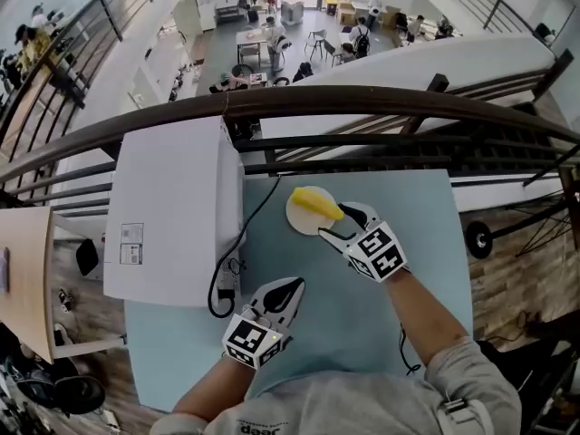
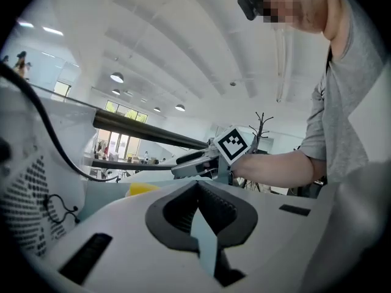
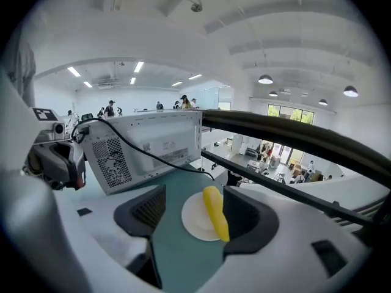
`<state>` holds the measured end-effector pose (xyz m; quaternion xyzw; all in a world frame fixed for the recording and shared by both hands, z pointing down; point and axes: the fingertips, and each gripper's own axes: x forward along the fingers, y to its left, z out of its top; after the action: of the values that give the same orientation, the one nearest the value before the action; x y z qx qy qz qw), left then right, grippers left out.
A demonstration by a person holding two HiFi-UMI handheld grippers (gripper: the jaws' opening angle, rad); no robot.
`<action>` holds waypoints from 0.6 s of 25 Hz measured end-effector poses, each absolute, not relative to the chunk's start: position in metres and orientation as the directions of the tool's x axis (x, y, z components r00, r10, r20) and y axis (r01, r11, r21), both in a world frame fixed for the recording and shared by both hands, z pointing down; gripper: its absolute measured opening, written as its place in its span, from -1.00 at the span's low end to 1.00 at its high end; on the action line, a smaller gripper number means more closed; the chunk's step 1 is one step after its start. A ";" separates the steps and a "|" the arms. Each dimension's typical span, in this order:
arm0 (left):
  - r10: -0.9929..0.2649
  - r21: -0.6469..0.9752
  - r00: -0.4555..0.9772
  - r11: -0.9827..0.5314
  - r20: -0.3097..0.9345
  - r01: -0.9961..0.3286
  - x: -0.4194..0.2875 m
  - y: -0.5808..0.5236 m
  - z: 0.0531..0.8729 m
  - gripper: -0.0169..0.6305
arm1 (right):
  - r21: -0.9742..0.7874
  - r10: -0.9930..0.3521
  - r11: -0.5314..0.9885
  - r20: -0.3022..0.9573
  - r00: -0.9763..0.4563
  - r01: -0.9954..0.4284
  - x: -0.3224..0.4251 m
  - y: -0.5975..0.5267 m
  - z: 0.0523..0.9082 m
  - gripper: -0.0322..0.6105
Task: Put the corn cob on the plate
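Note:
The yellow corn cob [image 1: 316, 204] lies across a small white plate [image 1: 302, 220] at the far side of the teal table [image 1: 362, 324]. My right gripper [image 1: 343, 223] is open just to the right of the plate, fingers pointing at it. In the right gripper view the cob [image 3: 215, 212] rests on the plate [image 3: 193, 220] close against the right-hand pad, and the gap of my right gripper [image 3: 194, 207] is wide. My left gripper [image 1: 288, 288] sits shut and empty near the table's middle. Its own view shows its tips [image 2: 197, 185] meeting, with the cob [image 2: 143, 189] beyond.
A big white machine [image 1: 172, 211] with a vented side and a black cable [image 1: 237, 243] fills the table's left part. A dark railing [image 1: 362, 98] runs along the far edge, with a deep drop to a hall below. Wooden floor [image 1: 507, 279] lies to the right.

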<state>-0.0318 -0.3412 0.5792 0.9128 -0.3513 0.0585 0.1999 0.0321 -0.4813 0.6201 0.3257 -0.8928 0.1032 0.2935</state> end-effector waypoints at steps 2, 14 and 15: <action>-0.632 0.317 0.738 -0.668 0.235 -0.673 -0.039 -0.332 0.566 -0.92 | -0.006 -0.521 0.766 0.582 -0.625 -0.643 0.033 -0.469 0.606 0.04; -0.717 0.280 0.677 -0.623 0.168 -0.730 -0.131 -0.266 0.516 -0.92 | 0.026 -0.546 0.773 0.536 -0.644 -0.634 -0.001 -0.383 0.545 -0.63; -0.722 0.279 0.672 -0.620 0.164 -0.734 -0.141 -0.258 0.514 -0.92 | 0.020 -0.551 0.769 0.527 -0.647 -0.639 -0.005 -0.374 0.540 -0.69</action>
<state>-0.1415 -0.2581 0.5137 0.8998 -0.4043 0.0181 0.1631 -0.0054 -0.3737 0.5403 0.3293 -0.9035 0.0843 0.2611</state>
